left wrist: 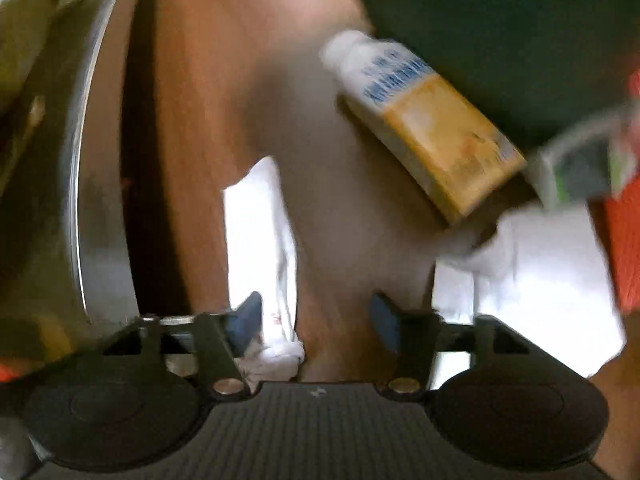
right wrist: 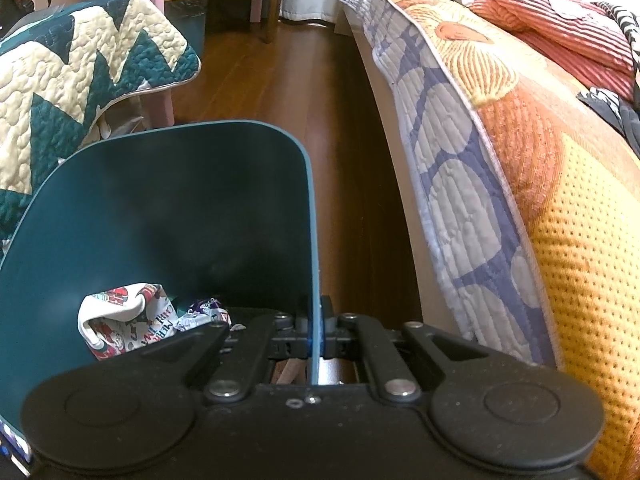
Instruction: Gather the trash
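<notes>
In the blurred left wrist view my left gripper [left wrist: 318, 322] points down at the wooden floor, jaws apart with only bare floor between the pads. A crumpled white tissue [left wrist: 260, 232] lies just beyond its left finger. A yellow and white bottle [left wrist: 424, 120] lies on its side further off to the right, and a white sheet of paper [left wrist: 540, 280] lies at the right. My right gripper [right wrist: 316, 320] is shut on the right wall of a teal bin [right wrist: 160, 200]. Inside the bin sit a printed white wrapper [right wrist: 124, 320] and a purple wrapper [right wrist: 204, 312].
A shiny metal rim [left wrist: 80, 200] curves along the left, and something orange [left wrist: 624, 248] and a green-white packet [left wrist: 580, 168] lie at the right. A bed with a quilted cover [right wrist: 480, 160] is to the bin's right, a zigzag quilt [right wrist: 60, 80] on its left, and wooden floor [right wrist: 300, 80] runs between them.
</notes>
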`<state>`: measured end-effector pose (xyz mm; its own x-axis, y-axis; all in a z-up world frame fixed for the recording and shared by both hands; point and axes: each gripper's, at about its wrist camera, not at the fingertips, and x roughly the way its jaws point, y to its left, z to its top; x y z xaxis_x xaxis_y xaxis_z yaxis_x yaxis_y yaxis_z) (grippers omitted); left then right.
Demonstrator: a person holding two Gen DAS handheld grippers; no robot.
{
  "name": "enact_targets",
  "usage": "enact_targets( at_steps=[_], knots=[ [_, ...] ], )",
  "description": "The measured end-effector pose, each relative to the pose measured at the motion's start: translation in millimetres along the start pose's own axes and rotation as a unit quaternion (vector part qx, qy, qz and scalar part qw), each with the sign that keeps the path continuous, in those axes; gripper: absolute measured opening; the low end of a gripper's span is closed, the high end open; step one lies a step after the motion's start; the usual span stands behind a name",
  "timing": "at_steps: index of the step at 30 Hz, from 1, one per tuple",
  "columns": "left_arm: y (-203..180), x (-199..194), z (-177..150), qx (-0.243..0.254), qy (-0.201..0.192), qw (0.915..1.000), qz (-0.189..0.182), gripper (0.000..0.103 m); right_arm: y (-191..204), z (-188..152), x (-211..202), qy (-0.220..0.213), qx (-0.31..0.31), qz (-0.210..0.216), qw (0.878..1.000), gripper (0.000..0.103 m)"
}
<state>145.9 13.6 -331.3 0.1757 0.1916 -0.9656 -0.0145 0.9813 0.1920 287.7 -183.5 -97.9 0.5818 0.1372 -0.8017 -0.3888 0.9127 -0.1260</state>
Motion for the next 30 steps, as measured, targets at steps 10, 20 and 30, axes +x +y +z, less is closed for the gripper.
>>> enact_targets(
  at_steps=[10,20,30],
  knots=[
    [27,-27,-18,-0.033,0.000,0.9980,-0.053,0.002,0,0,1,0.000,0.008,0.000,1.000,0.003],
    [16,-182,-14,-0.022,-0.076,0.9820,-0.172,0.001,6,-6,-1,-0.016,-0.020,-0.006,1.000,0.003],
    [34,-328,-2,-0.007,-0.215,0.9414,-0.260,0.001,12,-4,-9,-0.031,-0.045,-0.018,0.998,0.003]
  ],
)
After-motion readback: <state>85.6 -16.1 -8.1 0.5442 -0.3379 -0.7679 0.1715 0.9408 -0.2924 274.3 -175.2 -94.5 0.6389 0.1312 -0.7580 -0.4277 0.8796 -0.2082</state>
